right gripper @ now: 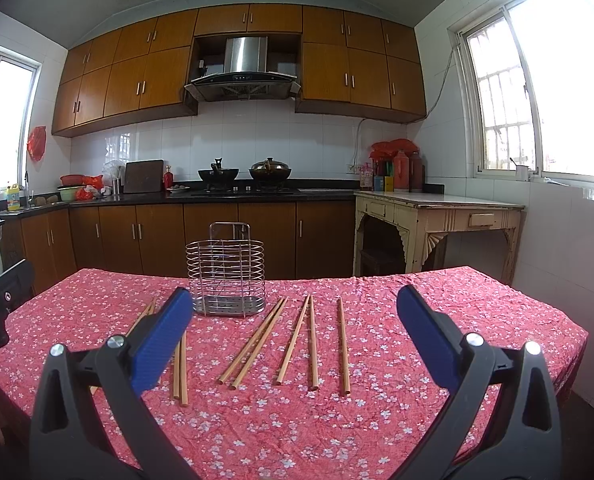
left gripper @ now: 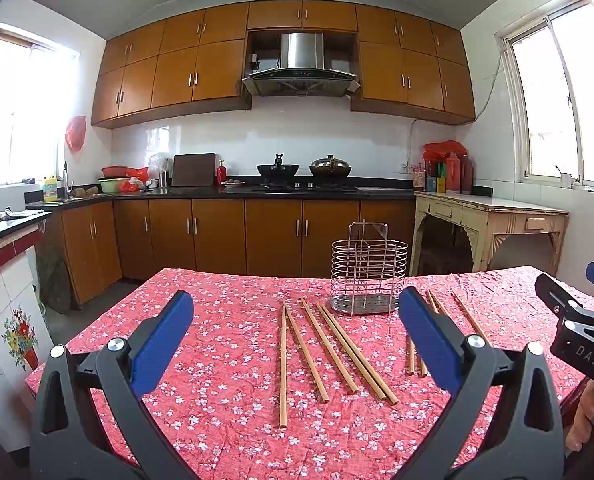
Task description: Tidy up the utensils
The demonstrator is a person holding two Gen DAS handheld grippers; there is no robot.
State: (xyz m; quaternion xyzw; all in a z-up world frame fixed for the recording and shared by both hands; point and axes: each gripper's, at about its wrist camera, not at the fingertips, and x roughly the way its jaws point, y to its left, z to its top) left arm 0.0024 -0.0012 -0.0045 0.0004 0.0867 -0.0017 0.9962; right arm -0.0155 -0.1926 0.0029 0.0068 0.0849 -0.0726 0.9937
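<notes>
Both sets of jaws are spread wide with nothing in them: the left gripper [left gripper: 293, 328] and the right gripper [right gripper: 293, 322] each hover above the near edge of the desk [right gripper: 477, 308], which wears a red flowery tablecloth [left gripper: 217, 392]. Between and just past the blue fingers [left gripper: 163, 344] lie the wooden chopsticks [right gripper: 343, 346], loose and flat on the cloth. Their long axes mostly run front to back, pointing away from the cameras toward the far edge, fanned a bit so some lean diagonally. A couple sit partly hidden behind a finger in each view. Beyond them, near the far edge, the wire utensil holder [right gripper: 226, 276] stands upright and looks empty. Kitchen cabinets [right gripper: 201, 236] behind all that.
</notes>
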